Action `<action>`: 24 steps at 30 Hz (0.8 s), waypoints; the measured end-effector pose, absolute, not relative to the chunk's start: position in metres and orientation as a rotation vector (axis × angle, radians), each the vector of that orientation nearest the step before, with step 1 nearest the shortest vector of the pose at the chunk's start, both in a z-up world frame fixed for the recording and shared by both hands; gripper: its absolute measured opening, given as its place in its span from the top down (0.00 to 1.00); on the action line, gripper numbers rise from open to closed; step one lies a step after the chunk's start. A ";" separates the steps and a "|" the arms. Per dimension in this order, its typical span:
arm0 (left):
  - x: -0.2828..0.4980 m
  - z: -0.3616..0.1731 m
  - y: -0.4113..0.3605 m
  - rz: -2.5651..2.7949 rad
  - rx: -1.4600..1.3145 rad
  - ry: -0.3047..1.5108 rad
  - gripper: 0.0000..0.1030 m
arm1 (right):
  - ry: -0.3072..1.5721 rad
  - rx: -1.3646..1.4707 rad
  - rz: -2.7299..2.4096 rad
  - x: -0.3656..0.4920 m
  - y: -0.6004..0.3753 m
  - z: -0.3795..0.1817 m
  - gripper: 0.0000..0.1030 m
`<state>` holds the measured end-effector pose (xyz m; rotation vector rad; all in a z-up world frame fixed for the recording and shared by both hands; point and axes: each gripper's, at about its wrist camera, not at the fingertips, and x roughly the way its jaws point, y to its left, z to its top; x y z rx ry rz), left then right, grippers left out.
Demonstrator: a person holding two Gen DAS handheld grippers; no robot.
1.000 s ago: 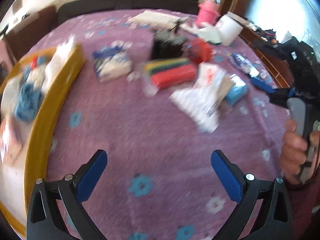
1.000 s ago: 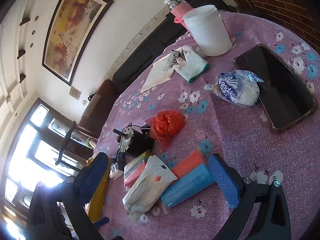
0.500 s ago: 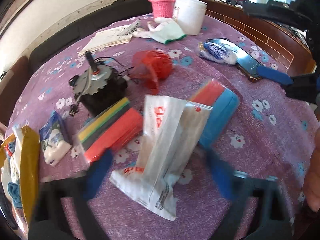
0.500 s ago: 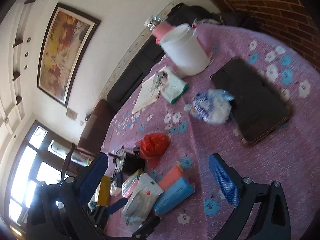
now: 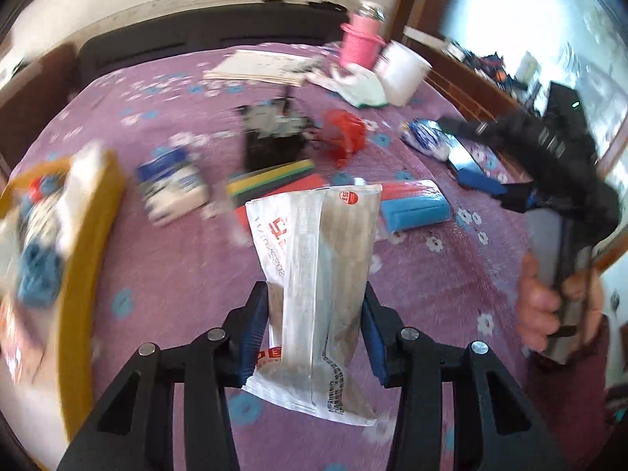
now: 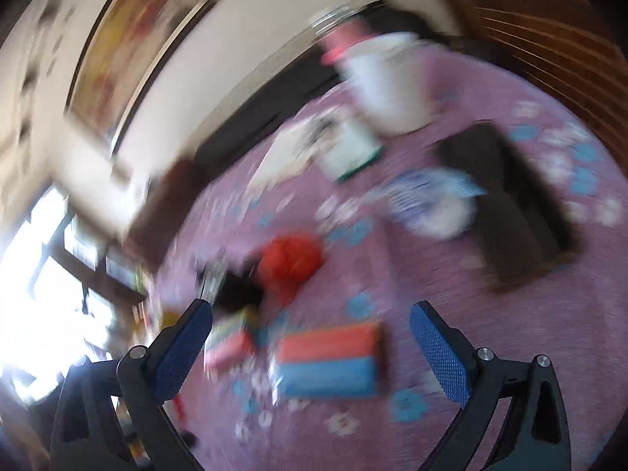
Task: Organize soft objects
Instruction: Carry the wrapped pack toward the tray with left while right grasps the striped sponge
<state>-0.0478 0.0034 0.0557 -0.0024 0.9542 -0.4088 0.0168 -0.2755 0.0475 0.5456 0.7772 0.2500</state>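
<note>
My left gripper (image 5: 314, 318) is shut on a white plastic packet (image 5: 314, 274) with red print and holds it above the purple floral tablecloth (image 5: 176, 259). A yellow tray (image 5: 92, 235) with soft items stands at the left. A red and blue sponge pack (image 5: 416, 206), a multicoloured sponge pack (image 5: 274, 178), a tissue pack (image 5: 172, 186) and a red net bag (image 5: 345, 135) lie on the cloth. My right gripper (image 6: 310, 329) is open and empty above the red and blue sponge pack (image 6: 325, 361); it also shows in the left wrist view (image 5: 482, 184).
A black motor (image 5: 271, 137), a phone (image 5: 463, 157), another tissue pack (image 5: 426, 137), a white tub (image 5: 402, 74), a pink bottle (image 5: 361, 43), a glove (image 5: 361, 88) and papers (image 5: 263, 68) lie further back. The right wrist view is blurred.
My left gripper went down to the white packet, shut on it and lifted it off the cloth. My right gripper swung nearer to the red and blue sponge pack.
</note>
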 end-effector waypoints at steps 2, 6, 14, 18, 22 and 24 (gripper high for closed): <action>-0.060 0.060 0.023 -0.385 -0.032 0.937 0.58 | 0.814 0.416 0.277 0.019 -0.245 0.047 0.01; -0.080 0.070 0.067 -0.327 -0.090 0.905 0.57 | 0.789 0.282 0.238 0.015 -0.223 0.050 0.01; -0.105 0.085 0.153 -0.194 -0.198 0.855 0.57 | 0.904 0.101 0.320 0.029 -0.138 0.056 0.01; -0.113 0.084 0.186 -0.146 -0.246 0.843 0.57 | 0.940 -0.175 0.189 0.051 -0.086 0.044 0.01; -0.118 0.079 0.215 -0.096 -0.279 0.851 0.57 | 1.005 -0.225 0.114 0.074 -0.071 0.026 0.01; -0.119 0.075 0.231 -0.065 -0.298 0.860 0.57 | 1.030 -0.196 0.114 0.079 -0.074 0.020 0.16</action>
